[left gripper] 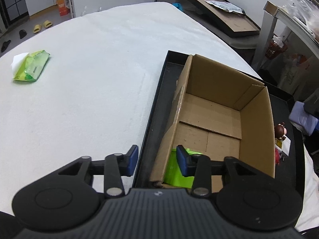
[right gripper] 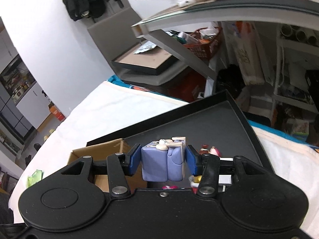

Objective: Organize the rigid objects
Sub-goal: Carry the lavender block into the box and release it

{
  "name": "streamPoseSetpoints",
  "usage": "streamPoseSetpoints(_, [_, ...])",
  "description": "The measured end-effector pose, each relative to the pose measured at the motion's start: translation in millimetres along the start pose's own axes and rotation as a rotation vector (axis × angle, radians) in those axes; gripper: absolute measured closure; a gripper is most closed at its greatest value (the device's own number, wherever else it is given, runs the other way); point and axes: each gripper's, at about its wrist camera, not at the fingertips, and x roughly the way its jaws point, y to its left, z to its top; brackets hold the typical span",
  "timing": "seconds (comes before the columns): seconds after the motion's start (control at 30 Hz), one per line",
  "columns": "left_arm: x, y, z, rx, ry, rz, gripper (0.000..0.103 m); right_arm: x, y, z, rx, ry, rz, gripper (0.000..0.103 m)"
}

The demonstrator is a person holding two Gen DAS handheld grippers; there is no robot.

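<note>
Right gripper [right gripper: 162,162] clamps my purple block toy [right gripper: 162,163] by its flat sides, raised above the black tray [right gripper: 229,123], right of the cardboard box [right gripper: 95,151]. Looks hard plastic, light, smooth; the white piece on top seems fragile. Left gripper [left gripper: 157,161] stands open and empty, straddling the box's left wall.

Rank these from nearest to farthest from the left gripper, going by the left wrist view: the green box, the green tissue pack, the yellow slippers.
1. Green box: in the cardboard box's near corner, beside the left gripper.
2. Green tissue pack: far left on the white tabletop.
3. Yellow slippers: on the floor beyond the table.
</note>
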Motion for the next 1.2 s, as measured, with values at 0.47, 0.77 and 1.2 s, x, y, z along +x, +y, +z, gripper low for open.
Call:
streamPoseSetpoints(0.47, [5.3, 5.6, 0.9, 0.005, 0.026, -0.097, 0.091, 3.2, 44.2, 0.5, -0.084, -0.044, 0.06, 0.056])
streamPoseSetpoints(0.77, [7.2, 13.6, 2.7, 0.004, 0.032, -0.126, 0.091, 15.6, 79.3, -10.5, -0.153, 0.011, 0.092, 0.056])
streamPoseSetpoints(1.2, [9.6, 17.2, 11.7, 0.011, 0.09, -0.159, 0.09, 43.5, 125.6, -23.2, -0.214, 0.111, 0.134, 0.056])
